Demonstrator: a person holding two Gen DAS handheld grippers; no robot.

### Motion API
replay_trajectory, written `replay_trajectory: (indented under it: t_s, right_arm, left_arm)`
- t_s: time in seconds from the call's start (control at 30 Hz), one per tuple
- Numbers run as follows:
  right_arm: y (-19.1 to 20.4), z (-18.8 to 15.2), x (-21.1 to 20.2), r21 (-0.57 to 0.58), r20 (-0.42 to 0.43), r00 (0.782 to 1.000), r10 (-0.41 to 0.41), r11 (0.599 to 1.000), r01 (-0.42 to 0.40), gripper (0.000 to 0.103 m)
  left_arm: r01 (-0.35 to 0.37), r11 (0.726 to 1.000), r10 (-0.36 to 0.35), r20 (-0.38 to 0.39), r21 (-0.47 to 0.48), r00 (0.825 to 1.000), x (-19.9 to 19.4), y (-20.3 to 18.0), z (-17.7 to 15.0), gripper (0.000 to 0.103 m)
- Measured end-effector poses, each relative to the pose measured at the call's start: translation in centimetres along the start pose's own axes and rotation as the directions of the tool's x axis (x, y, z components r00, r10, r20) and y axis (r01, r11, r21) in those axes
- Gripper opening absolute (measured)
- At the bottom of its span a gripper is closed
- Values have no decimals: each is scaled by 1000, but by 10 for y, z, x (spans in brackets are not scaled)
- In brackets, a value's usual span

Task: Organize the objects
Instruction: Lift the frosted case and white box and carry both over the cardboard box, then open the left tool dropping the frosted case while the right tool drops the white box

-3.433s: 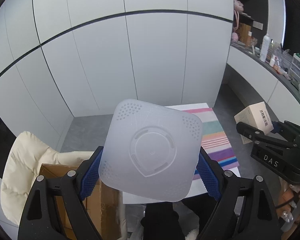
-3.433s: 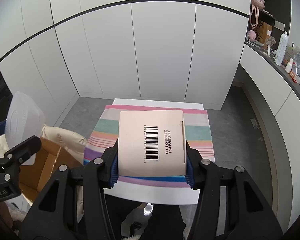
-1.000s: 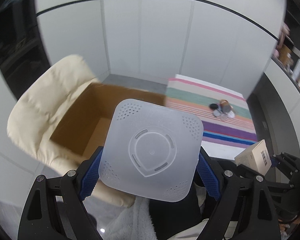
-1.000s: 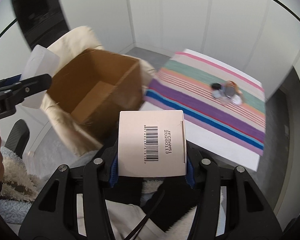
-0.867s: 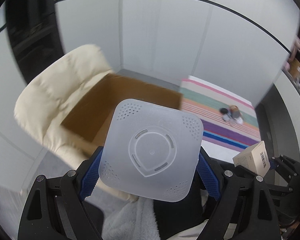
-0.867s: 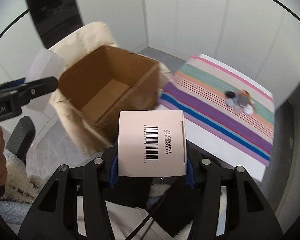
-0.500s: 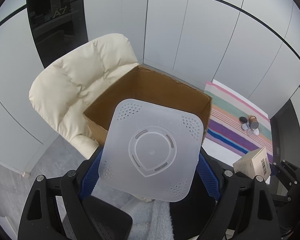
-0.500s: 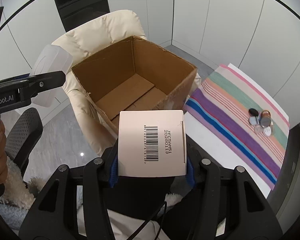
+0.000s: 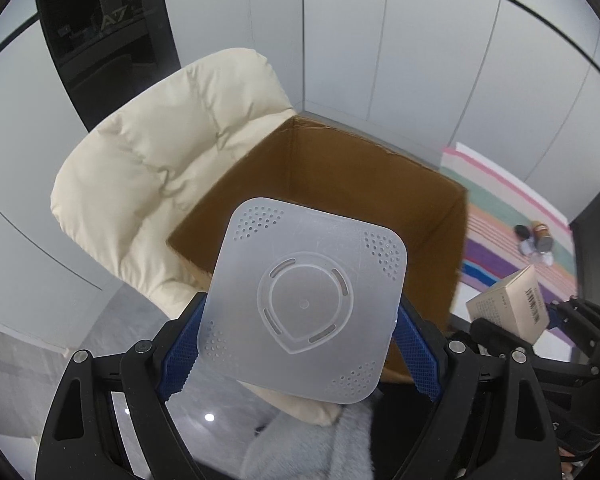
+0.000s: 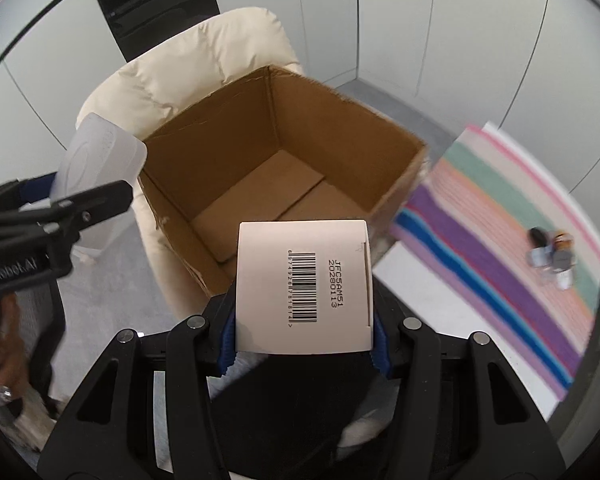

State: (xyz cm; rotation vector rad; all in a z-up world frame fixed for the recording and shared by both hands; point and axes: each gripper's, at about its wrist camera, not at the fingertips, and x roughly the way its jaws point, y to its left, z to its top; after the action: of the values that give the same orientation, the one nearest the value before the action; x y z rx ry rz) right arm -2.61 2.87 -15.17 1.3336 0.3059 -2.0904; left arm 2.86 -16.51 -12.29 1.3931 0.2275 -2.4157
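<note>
The left gripper (image 9: pixel 300 344) is clamped on a see-through plastic tub (image 9: pixel 304 304). Its blue pads (image 9: pixel 178 350) press the tub's two sides. We see the tub's flat bottom, with little holes in the corners. The tub is held up in the air, over the near edge of a big brown cardboard box (image 9: pixel 340 184).

The right gripper (image 10: pixel 303 340) is clamped on a small pale carton (image 10: pixel 303 284) with a barcode on it. The carton is also up in the air, over the near edge of the same box.

The box is open at the top and nothing can be seen in it; its flat brown floor shows. It sits on a puffy cream chair (image 10: pixel 180 76).

Further off to the right is a table (image 10: pixel 440 304) with a striped cloth (image 10: pixel 500 208). A few small jars (image 10: pixel 552 256) stand close together on the cloth.

Behind it all are plain white wall panels (image 10: pixel 380 20).
</note>
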Motion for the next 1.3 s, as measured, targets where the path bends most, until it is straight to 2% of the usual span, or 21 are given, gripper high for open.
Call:
replay_trajectory:
  t_s: [0.1,0.23,0.47,0.6,0.63,0.73,0.77,1.0,1.3]
  right_arm:
    - [-3,14,18,5,-11,1000,-4,1000,4,54]
    - [-9,33,42,23,-25,1000,0,1000,0,54]
    - [-12,67,81,-1,-37,999,-36,999,36,54]
    - [-13,81,93,0,-28,999,-26,1000,26,54]
    - [-14,83,94,-1,-19,1000,-15,1000,15,56]
    - [-16,88,96,3,10,1000,19,1000,-19,91]
    - [-17,89,96,8,26,999,29,1000,-29,95]
    - [-30,88,98,67,27,999,32,997,-34,95]
    - [-36,85,89,79,29,1000,9,997,-11,95]
  left_arm:
    - [-19,1000,19,-28,3,999,24,2,14,88]
    - [-10,1000,10,-63,1,998,53,2,32,88]
    - [-25,999,26,-47,22,999,83,-8,67,88]
    - [6,1000,-5,-58,8,998,93,1,73,89]
    - [29,1000,-29,-79,-4,996,96,4,72,89]
    - [100,993,-109,-137,-69,985,104,15,70,88]
    - [108,991,-118,-141,-78,983,105,17,70,88]
    - [53,997,-59,-115,-53,992,100,19,70,89]
    - [46,998,-50,-100,-48,994,96,21,69,89]
